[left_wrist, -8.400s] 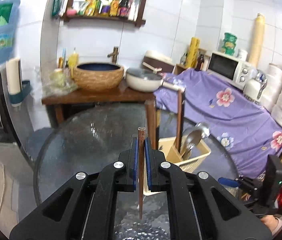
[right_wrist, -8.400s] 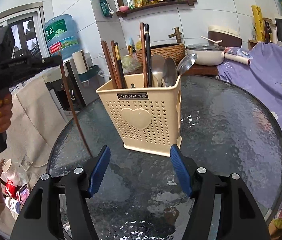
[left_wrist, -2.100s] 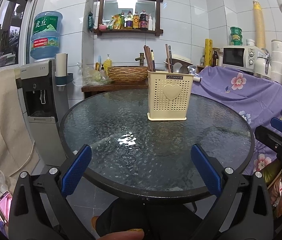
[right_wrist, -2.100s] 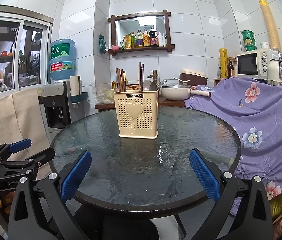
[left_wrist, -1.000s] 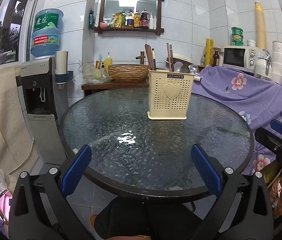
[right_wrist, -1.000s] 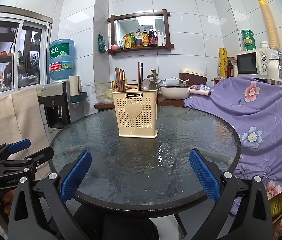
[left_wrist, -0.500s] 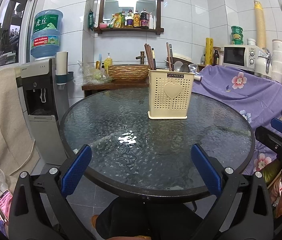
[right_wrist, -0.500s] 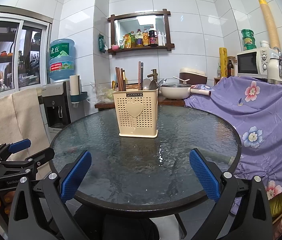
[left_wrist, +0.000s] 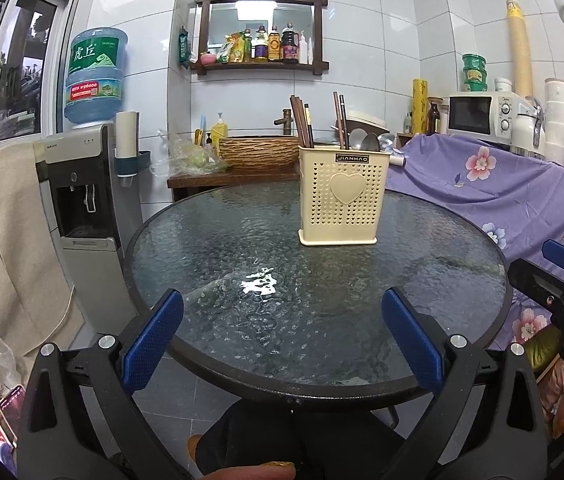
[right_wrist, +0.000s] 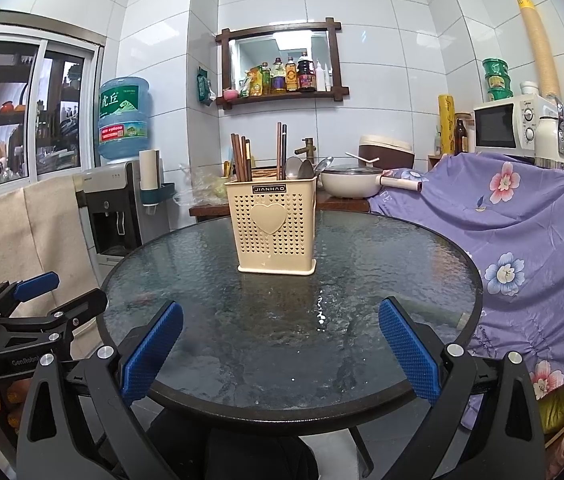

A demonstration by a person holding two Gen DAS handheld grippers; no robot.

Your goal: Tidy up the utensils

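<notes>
Left gripper (left_wrist: pixel 282 336) spread wide and holding nothing, hovering at the near rim of the round glass table (left_wrist: pixel 210 248); right gripper (right_wrist: pixel 278 340) likewise wide apart and unloaded at the same edge. Well beyond both, upright near the table's middle: cream utensil holder (right_wrist: pixel 276 228) with chopsticks (right_wrist: pixel 241 158) and spoons (right_wrist: pixel 302 169) standing inside.

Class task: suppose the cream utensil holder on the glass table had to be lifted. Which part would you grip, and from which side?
Grip the top rim of the holder from above, one finger inside and one outside. Its upright walls are too wide to span, and chopsticks and spoons stick up at the back, so the front edge is probably best.
</notes>
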